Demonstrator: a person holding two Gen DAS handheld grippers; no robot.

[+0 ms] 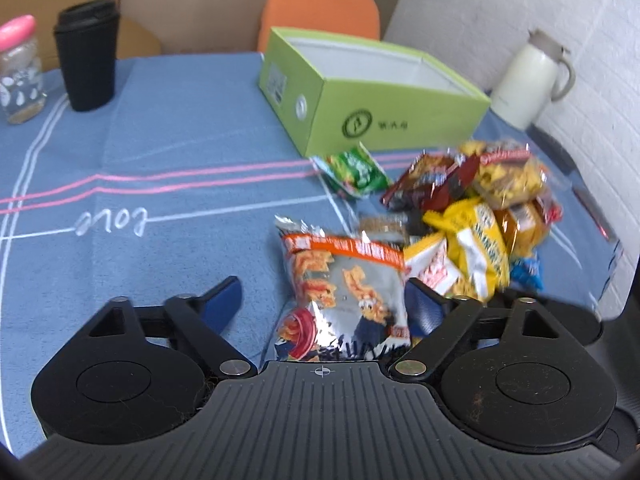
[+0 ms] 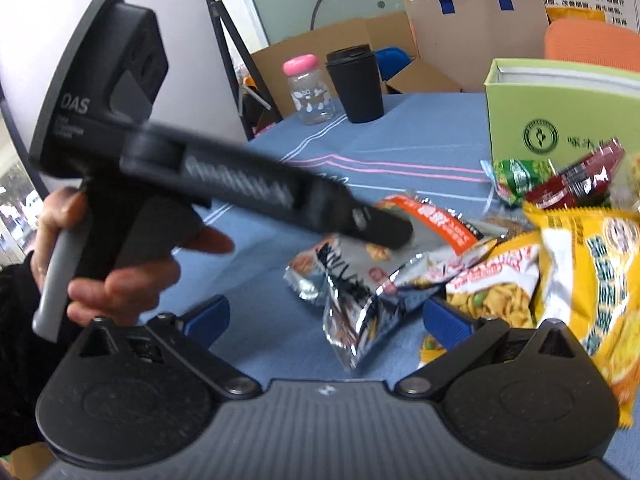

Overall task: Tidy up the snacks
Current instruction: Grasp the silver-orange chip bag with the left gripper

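A silver and orange snack bag (image 1: 344,292) lies on the blue tablecloth (image 1: 160,128), between the fingers of my left gripper (image 1: 324,302). That gripper is open: its right pad is at the bag's edge and its left pad stands clear. To the right is a pile of snack packets (image 1: 480,216), with a green packet (image 1: 356,170) behind it. An open green box (image 1: 360,92) stands further back. In the right wrist view my right gripper (image 2: 326,318) is open low over the same bag (image 2: 360,304), beside yellow packets (image 2: 592,272). A hand (image 2: 120,280) holds the left gripper (image 2: 384,234) above the bag.
At the back left stand a black cup (image 1: 88,56) and a clear jar with a pink lid (image 1: 20,68). A white jug (image 1: 528,76) sits at the back right near the wall. An orange chair (image 1: 320,8) is behind the table. The table's edge runs close on the right.
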